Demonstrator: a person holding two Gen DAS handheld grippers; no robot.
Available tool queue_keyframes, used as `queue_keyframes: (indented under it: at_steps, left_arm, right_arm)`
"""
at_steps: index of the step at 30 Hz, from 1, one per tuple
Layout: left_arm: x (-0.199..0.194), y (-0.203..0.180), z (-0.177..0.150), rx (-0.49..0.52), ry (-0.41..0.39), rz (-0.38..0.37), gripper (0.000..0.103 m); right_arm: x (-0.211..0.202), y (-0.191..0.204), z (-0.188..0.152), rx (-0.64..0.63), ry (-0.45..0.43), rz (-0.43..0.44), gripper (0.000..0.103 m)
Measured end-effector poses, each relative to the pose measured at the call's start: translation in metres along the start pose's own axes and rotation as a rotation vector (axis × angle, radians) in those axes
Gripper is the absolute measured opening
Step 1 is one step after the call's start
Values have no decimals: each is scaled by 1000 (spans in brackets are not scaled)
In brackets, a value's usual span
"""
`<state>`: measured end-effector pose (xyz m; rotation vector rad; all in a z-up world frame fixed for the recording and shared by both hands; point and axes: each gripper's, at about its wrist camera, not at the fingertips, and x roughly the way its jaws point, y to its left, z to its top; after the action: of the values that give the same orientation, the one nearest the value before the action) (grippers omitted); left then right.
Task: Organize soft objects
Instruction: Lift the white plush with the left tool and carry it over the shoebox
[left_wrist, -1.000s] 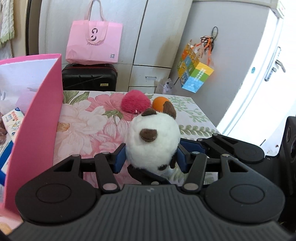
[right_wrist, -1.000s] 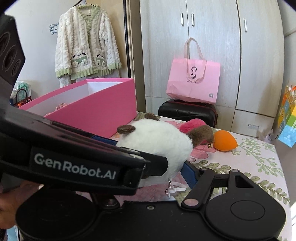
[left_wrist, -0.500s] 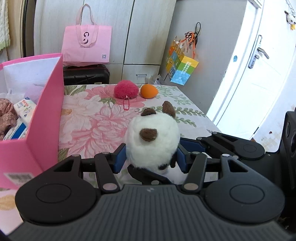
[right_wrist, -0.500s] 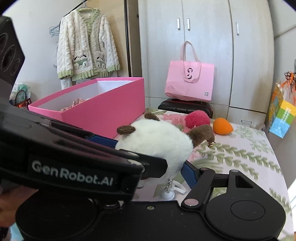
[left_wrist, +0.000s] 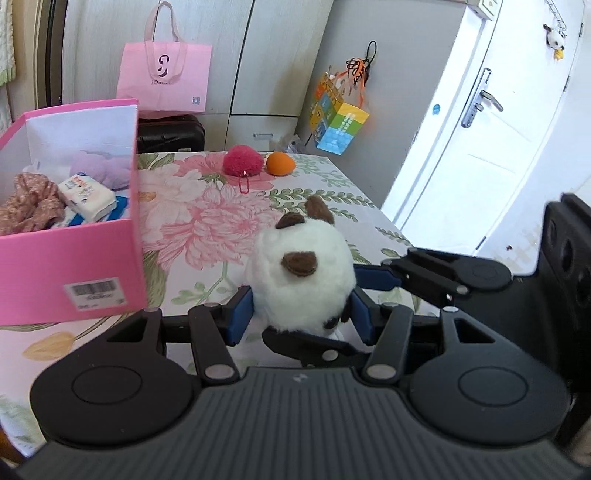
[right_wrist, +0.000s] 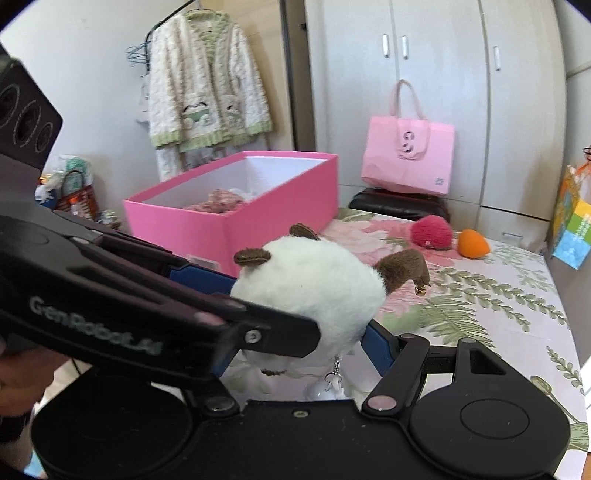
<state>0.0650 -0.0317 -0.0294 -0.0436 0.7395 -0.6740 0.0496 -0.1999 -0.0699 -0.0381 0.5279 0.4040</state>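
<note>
The pink box (left_wrist: 70, 266) at left already held crumpled cloth and packets. The white plush toy (left_wrist: 303, 280) – round, fluffy, brown-eared – hung above the floral tablecloth (left_wrist: 207, 221), squeezed by both the left gripper (left_wrist: 301, 314) and right gripper (right_wrist: 295, 339); pink pompom (left_wrist: 242, 160) and smooth orange sponge (left_wrist: 280, 164) remained beyond.

The left gripper (right_wrist: 236, 291) hides the plush toy's (right_wrist: 314, 291) near-left side. The pink box's (left_wrist: 66, 266) barcode label is unreadable (too blurred); box contents partly hidden.

White plush toy (right_wrist: 310, 291) (brown-eared) between both grippers' blue pads, apparently clear of the floral tabletop (right_wrist: 491, 306).
</note>
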Motion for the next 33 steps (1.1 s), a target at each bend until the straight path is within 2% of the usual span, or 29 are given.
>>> queue_keyframes:
  at_steps: [5, 13, 20, 26, 33]
  left_arm:
    - [-35, 6, 8, -5, 29, 11, 54]
    - [-83, 18, 20, -5, -48, 90, 54]
    - [-107, 40, 38, -39, -43, 134, 54]
    - [-109, 64, 59, -47, -123, 142, 57]
    - [-83, 107, 89, -111, -164, 146, 58]
  right_arm:
    - [-12, 19, 17, -28, 17, 79, 75]
    - [-19, 56, 51, -130, -52, 145, 75]
    - [-8, 76, 81, -143, -37, 211, 77]
    - [10, 78, 111, -155, -73, 220, 77]
    - [57, 66, 146, -161, -87, 237, 79]
